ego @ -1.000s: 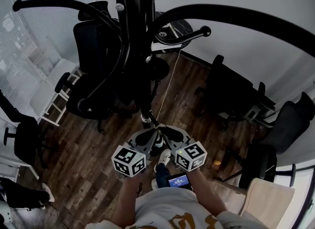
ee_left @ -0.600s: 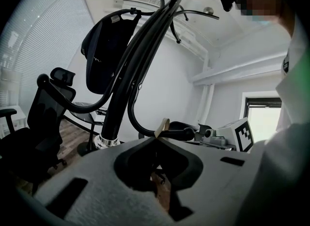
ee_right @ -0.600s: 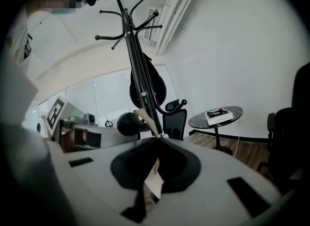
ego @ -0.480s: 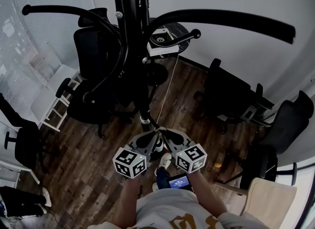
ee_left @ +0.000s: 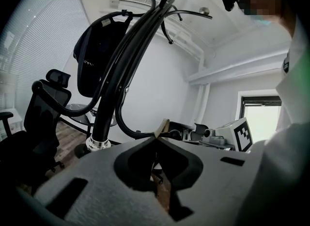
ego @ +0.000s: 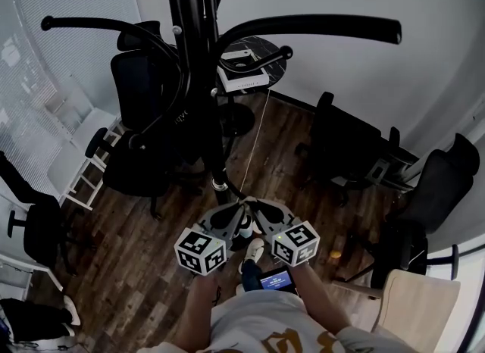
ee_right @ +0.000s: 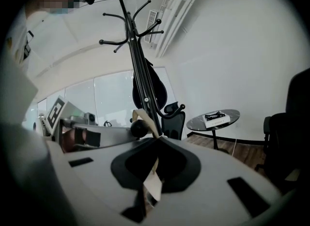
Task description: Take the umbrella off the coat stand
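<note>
Both left gripper (ego: 239,207) and right gripper (ego: 252,206) (jaws together) sit apart from umbrella (ego: 148,79)

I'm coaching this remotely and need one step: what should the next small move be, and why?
Probably open the right hand-held gripper and lift it toward what looks like the umbrella, the dark bundle hanging on the coat stand. Both it and the left hand-held gripper are shut on nothing, low near the stand's foot, below that bundle.

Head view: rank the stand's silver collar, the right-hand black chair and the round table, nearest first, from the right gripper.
1. Silver collar, just ahead-left of the right gripper.
2. Black chair, off to the right.
3. Round table, back by the wall.
</note>
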{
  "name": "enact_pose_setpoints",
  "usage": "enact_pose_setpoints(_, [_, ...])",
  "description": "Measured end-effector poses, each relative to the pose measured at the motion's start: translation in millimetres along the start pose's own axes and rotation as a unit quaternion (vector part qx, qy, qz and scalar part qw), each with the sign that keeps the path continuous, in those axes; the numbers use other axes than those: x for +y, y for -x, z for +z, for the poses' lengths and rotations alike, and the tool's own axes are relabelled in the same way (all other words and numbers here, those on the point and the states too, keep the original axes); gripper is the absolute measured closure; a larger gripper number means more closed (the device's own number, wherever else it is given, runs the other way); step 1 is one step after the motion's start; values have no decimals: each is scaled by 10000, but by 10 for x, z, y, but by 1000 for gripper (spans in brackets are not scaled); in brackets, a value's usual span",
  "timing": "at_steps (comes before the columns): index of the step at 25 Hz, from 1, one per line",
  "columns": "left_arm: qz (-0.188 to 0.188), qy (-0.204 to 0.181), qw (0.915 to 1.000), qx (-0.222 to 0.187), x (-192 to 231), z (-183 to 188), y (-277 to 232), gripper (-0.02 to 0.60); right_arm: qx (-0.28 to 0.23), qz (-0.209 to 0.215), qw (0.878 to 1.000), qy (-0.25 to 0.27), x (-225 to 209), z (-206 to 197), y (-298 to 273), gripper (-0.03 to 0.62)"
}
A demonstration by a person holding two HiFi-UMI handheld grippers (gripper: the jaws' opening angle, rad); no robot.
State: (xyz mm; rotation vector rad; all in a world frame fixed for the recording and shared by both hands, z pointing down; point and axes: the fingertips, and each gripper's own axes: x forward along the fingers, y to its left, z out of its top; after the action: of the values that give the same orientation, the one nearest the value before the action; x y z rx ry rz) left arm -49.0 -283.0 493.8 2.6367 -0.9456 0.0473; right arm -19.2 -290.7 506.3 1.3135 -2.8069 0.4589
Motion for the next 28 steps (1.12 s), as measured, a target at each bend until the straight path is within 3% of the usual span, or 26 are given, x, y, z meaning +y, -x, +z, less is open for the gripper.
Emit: enact_pose_setpoints(28, [-234,-65,9997,-57,-359,-7,150,559,-75,-184,9997,160,207,45,362,577])
